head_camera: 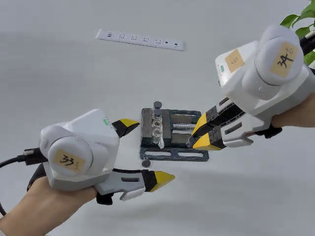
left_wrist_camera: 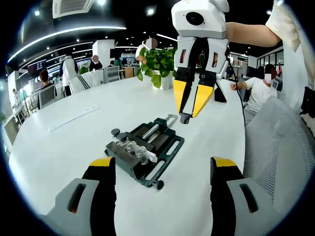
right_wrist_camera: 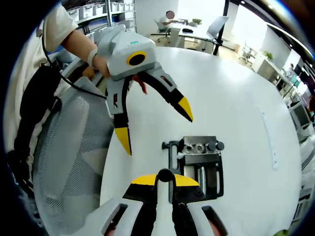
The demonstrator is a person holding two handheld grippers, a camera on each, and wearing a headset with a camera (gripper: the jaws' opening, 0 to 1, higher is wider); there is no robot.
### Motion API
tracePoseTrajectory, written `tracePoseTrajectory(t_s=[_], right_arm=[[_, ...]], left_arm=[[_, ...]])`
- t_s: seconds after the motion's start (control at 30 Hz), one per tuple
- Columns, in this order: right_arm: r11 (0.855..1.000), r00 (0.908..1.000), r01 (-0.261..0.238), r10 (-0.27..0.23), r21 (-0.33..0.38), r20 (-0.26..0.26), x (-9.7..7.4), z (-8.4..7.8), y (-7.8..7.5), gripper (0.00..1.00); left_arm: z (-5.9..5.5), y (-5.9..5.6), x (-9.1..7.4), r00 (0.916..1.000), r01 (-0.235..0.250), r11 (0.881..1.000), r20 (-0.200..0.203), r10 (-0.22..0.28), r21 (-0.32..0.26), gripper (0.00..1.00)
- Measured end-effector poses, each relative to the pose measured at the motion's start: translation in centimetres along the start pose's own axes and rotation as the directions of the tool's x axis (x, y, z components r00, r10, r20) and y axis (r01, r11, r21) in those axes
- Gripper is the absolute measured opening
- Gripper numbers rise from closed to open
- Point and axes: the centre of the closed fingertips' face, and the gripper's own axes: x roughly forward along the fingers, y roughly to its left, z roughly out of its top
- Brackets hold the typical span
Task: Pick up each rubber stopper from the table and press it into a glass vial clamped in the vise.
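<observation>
A dark metal vise (head_camera: 173, 153) stands mid-table with a row of clear glass vials (head_camera: 156, 130) clamped in its jaws. My right gripper (head_camera: 197, 138) hangs just right of the vise, shut on a dark rubber stopper (head_camera: 189, 142); that stopper (right_wrist_camera: 165, 174) sits between its yellow tips. My left gripper (head_camera: 146, 150) is open at the vise's near left, holding nothing. One loose stopper (head_camera: 157, 104) lies at the vise's far end and another stopper (head_camera: 145, 162) at its near corner. In the left gripper view the vise (left_wrist_camera: 167, 142) and vials (left_wrist_camera: 130, 146) lie ahead.
A white power strip (head_camera: 140, 39) lies at the far side of the white table. A green plant (head_camera: 299, 20) stands at the far right. A mesh chair (right_wrist_camera: 74, 162) is beside the table edge, and people sit at desks in the background.
</observation>
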Motion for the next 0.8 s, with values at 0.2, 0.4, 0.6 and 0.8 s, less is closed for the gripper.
tracePoseTrajectory(t_s=[0.2, 0.4, 0.6, 0.8], right_arm=[[0.998, 0.9993, -0.026, 0.025, -0.053, -0.028, 0.8, 0.8, -1.3, 0.05], [0.996, 0.9988, -0.030, 0.026, -0.086, -0.041, 1.3, 1.7, -3.1, 0.05], [0.992, 0.9971, -0.045, 0.037, -0.117, -0.066, 2.2, 2.1, -4.3, 0.05], [0.989, 0.9937, -0.059, 0.045, -0.139, -0.103, 3.6, 1.9, -5.6, 0.05]], left_arm=[[-1.5, 1.4, -0.5, 0.9992, -0.017, 0.999, -0.036, 0.015, -0.036, 0.90], [-1.9, 1.8, -0.6, 0.9989, -0.025, 0.998, -0.043, 0.022, -0.063, 0.96], [-2.2, 1.9, -0.4, 0.9987, -0.029, 0.995, -0.044, 0.025, -0.091, 0.99], [-2.6, 2.0, -0.3, 0.9986, -0.035, 0.992, -0.042, 0.030, -0.123, 0.99]])
